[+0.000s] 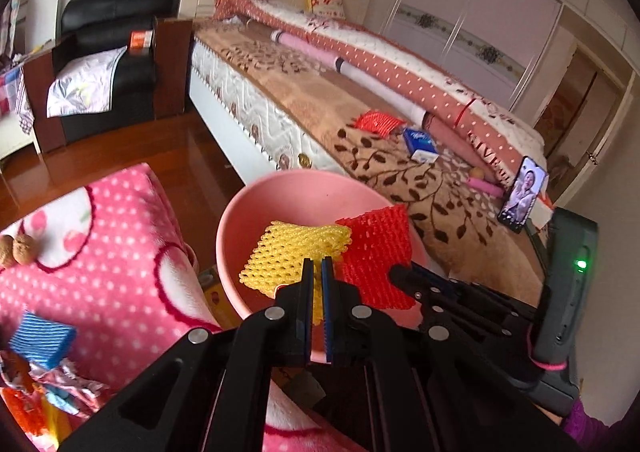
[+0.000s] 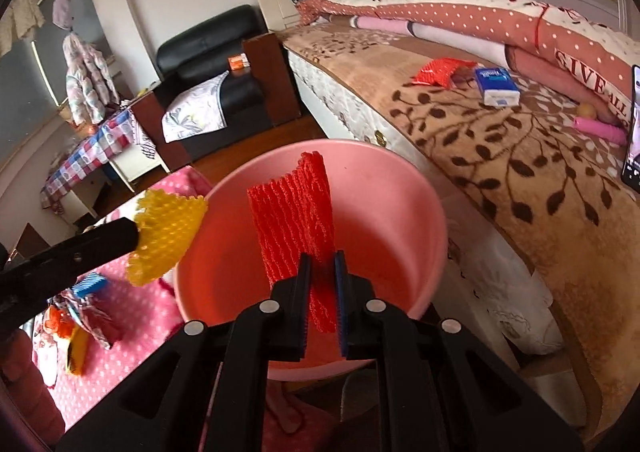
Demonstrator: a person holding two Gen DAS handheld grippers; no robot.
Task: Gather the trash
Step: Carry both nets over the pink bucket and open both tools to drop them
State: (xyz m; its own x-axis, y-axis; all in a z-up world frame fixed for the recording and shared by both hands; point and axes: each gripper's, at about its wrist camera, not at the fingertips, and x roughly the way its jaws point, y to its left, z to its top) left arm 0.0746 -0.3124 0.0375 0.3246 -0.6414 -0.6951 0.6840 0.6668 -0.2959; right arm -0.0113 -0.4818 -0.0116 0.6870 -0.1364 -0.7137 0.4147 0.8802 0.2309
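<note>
While both of your grippers angle downward toward the floor-side of the bed (image 2: 520, 156), the largest thing before them is that bed with its brown leaf-patterned blanket, running along the right of both views. To the left lies the pink dotted blanket (image 1: 120, 260), which carries leftover scraps: a blue ribbed piece (image 1: 42, 338) and crumpled wrappers (image 2: 86, 316). Between the two stands the pink basin (image 2: 400, 212), its inside bare. Your right gripper (image 2: 323, 264) tilts down over the basin's near rim, its jaws clamped on the red foam net (image 2: 294, 220), which stands up above the basin's hollow. Your left gripper (image 1: 317, 272) comes in from the left at a similar slant, its jaws pinched tight on the yellow foam net (image 1: 292, 252), which hangs at the basin's left rim, just beside the red one.
</note>
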